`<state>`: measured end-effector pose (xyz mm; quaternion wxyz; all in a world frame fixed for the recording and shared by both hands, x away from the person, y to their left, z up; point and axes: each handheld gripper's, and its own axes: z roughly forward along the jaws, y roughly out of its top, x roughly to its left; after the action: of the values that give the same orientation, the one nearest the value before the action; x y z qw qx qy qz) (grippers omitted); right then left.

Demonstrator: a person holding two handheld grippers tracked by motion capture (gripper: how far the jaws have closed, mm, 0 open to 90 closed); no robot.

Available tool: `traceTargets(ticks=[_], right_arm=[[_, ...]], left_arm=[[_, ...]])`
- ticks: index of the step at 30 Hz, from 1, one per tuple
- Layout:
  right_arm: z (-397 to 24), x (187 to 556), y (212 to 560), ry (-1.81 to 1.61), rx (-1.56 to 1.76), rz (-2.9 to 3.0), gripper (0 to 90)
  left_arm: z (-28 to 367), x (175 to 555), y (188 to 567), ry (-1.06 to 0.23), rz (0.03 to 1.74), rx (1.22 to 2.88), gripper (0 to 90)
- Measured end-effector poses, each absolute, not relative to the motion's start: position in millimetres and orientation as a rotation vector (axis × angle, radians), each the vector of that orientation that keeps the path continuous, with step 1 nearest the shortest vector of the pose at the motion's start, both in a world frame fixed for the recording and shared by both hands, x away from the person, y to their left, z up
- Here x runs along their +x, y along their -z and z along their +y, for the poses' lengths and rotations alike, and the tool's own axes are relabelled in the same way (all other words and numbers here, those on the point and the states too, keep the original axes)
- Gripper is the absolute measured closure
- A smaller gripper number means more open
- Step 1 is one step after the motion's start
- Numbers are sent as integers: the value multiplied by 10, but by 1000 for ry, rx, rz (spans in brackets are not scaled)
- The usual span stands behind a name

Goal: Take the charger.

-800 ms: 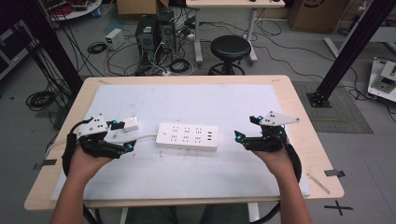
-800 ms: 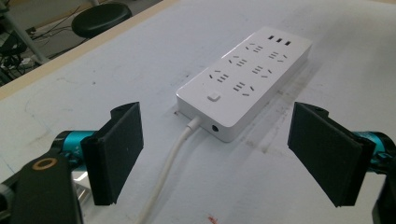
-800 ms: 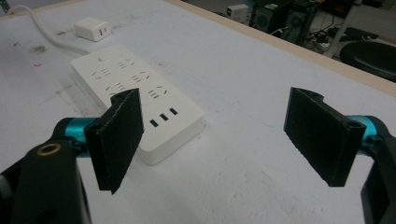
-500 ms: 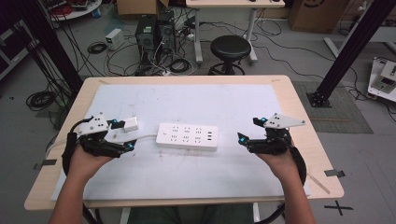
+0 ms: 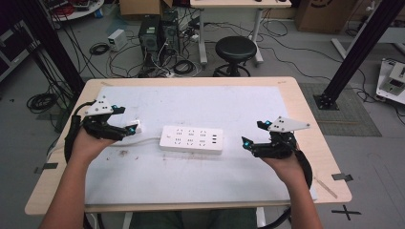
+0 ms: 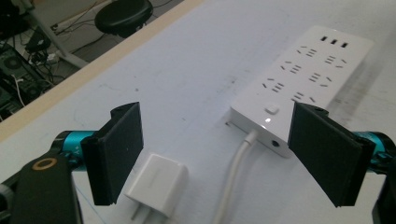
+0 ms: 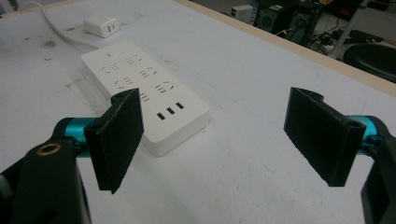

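While both jaw pairs stand wide apart with nothing between them, the left hand-held gripper (image 5: pixel 128 129) hovers just over a small white charger (image 6: pixel 156 185) lying on its side on the counter (image 5: pixel 191 102), prongs pointing back toward the hand. One white power strip (image 5: pixel 191 139) lies mid-counter, its long axis running left to right across the high view, with its cord (image 6: pixel 233 182) leaving the end nearest the charger. The right hand-held gripper (image 5: pixel 253 134) waits off the strip's far end (the one with three small ports), near but apart. Count: one charger, one strip, two grippers; the left hand is plainly nearer the charger.
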<state>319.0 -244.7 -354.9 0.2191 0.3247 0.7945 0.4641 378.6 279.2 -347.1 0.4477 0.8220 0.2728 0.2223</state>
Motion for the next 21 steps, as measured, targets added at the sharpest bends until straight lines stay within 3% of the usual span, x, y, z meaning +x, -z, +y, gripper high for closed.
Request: traceTargets(ticks=[5,13,21], right_arm=[[-2411,3210,3578,-1282,908,2202,203],[-2362,3239,3625,-1273,906,2225,203],[-2357,3247,3655,-1264,910,2233,203]], left_arm=[[2791,4017,3495,-548,654,2063,181],[2908,4393,3850,-450,725,2127,181],[2986,4547,4101,-399,774,2183,180]])
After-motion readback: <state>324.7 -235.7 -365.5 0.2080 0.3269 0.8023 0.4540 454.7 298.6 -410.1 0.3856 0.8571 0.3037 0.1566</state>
